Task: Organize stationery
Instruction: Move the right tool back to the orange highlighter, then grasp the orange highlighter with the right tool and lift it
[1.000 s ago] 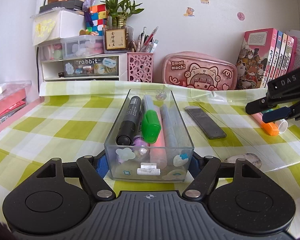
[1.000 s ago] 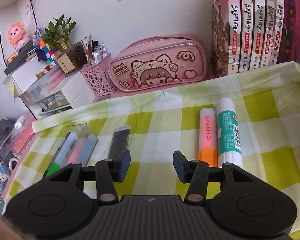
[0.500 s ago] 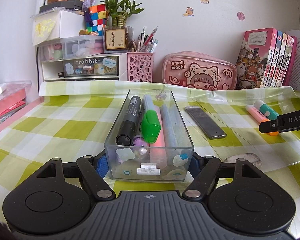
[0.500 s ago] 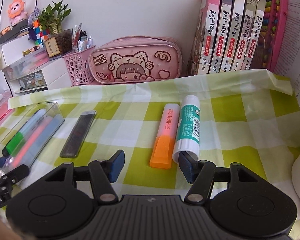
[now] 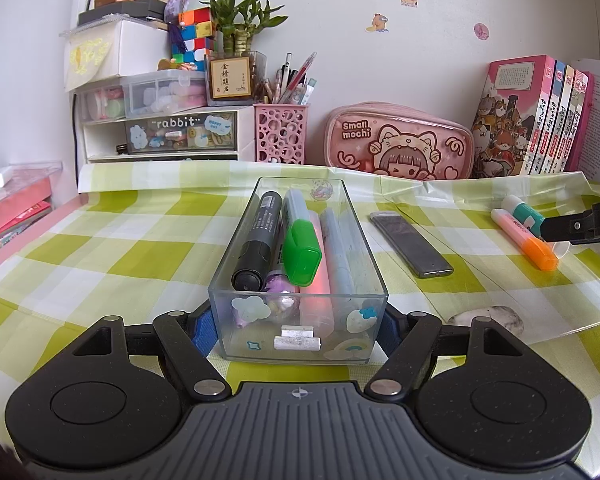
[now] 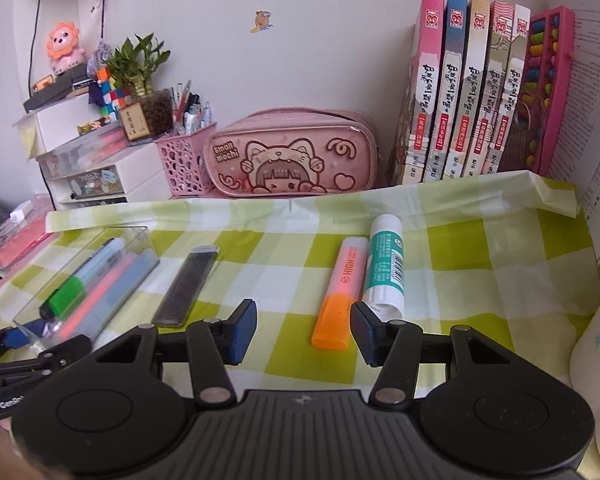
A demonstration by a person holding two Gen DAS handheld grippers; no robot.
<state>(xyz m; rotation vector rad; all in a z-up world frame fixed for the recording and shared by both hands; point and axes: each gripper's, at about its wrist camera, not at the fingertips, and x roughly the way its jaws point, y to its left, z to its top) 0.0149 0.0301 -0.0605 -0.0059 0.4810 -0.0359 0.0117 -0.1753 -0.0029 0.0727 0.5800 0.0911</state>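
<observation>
My left gripper [image 5: 296, 330] is shut on the near end of a clear plastic box [image 5: 260, 344] that holds several markers, among them a black one [image 5: 258, 246] and a green-capped one [image 5: 300, 246]. The box also shows in the right wrist view [image 6: 140, 236]. My right gripper [image 6: 303, 330] is open and empty, low over the cloth, with the orange-capped pink highlighter [image 6: 342, 290] between its fingers just ahead. A green-and-white glue stick [image 6: 385, 266] lies beside the highlighter. A flat dark lead case [image 6: 188, 284] lies between the box and the highlighter.
A pink pencil pouch [image 6: 288, 160], a pink pen holder [image 6: 184, 164], a white drawer unit [image 5: 160, 136] and a row of books [image 6: 468, 92] line the back wall. A grey eraser [image 5: 486, 318] lies near my left gripper. A white object [image 6: 596, 344] stands at the right edge.
My right gripper has swung right and moved in until its open fingers sit on either side of the highlighter's orange cap. My left gripper and the box have not moved.
</observation>
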